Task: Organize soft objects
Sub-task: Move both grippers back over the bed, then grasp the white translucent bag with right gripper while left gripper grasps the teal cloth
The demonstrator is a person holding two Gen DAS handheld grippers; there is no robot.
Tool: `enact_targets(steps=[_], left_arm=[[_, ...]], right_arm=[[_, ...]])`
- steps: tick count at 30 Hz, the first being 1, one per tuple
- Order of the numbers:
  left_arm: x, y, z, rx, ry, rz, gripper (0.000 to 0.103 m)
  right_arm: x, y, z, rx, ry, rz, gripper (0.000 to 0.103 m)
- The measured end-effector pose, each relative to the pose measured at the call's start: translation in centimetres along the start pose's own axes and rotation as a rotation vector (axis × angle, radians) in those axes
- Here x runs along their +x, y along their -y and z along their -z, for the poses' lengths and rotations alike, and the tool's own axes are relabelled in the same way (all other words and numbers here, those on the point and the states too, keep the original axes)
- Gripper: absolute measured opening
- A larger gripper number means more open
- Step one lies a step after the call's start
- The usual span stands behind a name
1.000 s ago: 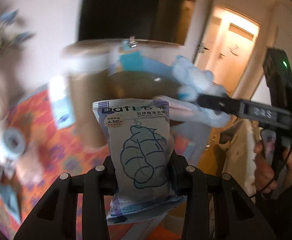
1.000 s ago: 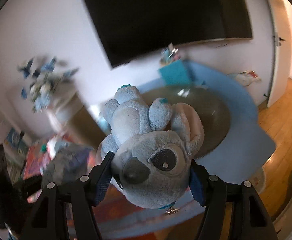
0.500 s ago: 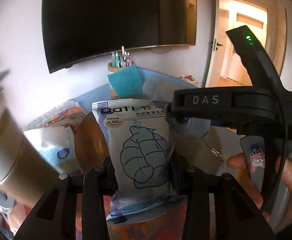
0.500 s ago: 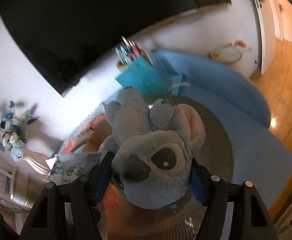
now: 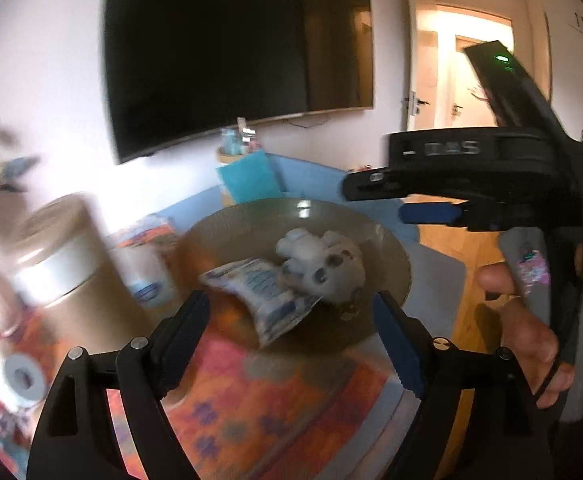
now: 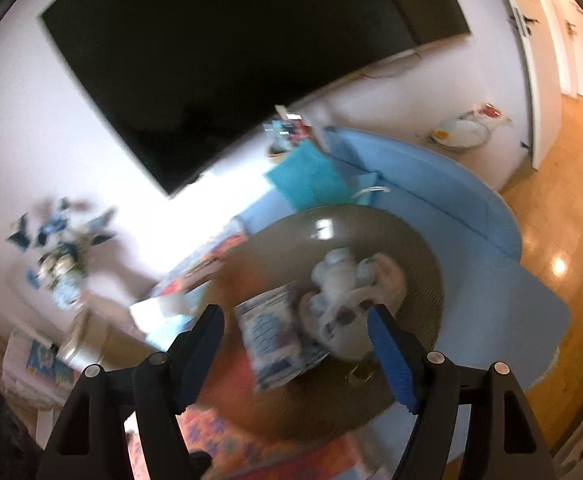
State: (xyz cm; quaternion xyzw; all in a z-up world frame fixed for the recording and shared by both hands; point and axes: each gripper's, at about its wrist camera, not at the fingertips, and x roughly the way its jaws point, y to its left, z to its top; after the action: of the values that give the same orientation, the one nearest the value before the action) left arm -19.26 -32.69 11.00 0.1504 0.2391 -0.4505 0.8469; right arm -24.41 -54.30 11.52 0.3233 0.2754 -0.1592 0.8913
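Note:
A grey-blue plush toy (image 5: 323,266) and a soft white-and-blue wipes packet (image 5: 265,292) lie side by side in a round olive tray (image 5: 387,256). They also show in the right wrist view: the plush (image 6: 351,300), the packet (image 6: 275,332) and the tray (image 6: 415,248). My left gripper (image 5: 291,316) is open and empty, just short of the tray. My right gripper (image 6: 295,336) is open and empty above the tray; it shows from the side in the left wrist view (image 5: 431,200).
A tan canister (image 5: 63,264), a tissue pack (image 5: 147,276) and a tape roll (image 5: 21,376) stand left on the orange patterned cloth (image 5: 251,400). A teal cloth (image 5: 251,178) and pen holder (image 5: 235,146) sit behind the tray. A TV (image 5: 231,48) hangs on the wall.
Both grippers have opened and let go: the packet and the plush toy now lie in the tray. Both grippers have drawn back from it.

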Motion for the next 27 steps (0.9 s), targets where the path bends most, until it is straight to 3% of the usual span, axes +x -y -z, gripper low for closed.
enact_targets(steps=[4,10,15,18,21,24,27], left_arm=[[-4.6,-3.8,2.9,-0.074,0.003,-0.079,0.083],[-9.3,-12.4,7.2,-0.237,-0.021,-0.277,0.083],[-12.1,-19.8,11.1,-0.311,-0.023,-0.474,0.083],[-12.7,-23.5,13.6,-0.35,-0.036,-0.555,0.083],[-12.4,-27.1,16.1,-0.435,-0.063,-0.556,0.083],[-12.2,-29.4,18.3,-0.498,-0.069,-0.573,0.083],[-12.3,-31.0,19.2,-0.588,-0.071,-0.505,0.083]], right_arm=[[-1.1,-3.9,3.3,-0.07,-0.007,-0.067,0.073],[0.1,-12.3,8.1,-0.202,-0.062,-0.167,0.073],[3.4,-20.7,13.2,-0.372,-0.142,-0.239,0.074],[6.6,-24.9,16.7,-0.469,-0.2,-0.259,0.077],[10.1,-27.6,19.9,-0.546,-0.244,-0.238,0.077],[12.6,-28.7,21.5,-0.608,-0.218,-0.203,0.077],[15.0,-29.1,22.5,-0.648,-0.191,-0.146,0.077]])
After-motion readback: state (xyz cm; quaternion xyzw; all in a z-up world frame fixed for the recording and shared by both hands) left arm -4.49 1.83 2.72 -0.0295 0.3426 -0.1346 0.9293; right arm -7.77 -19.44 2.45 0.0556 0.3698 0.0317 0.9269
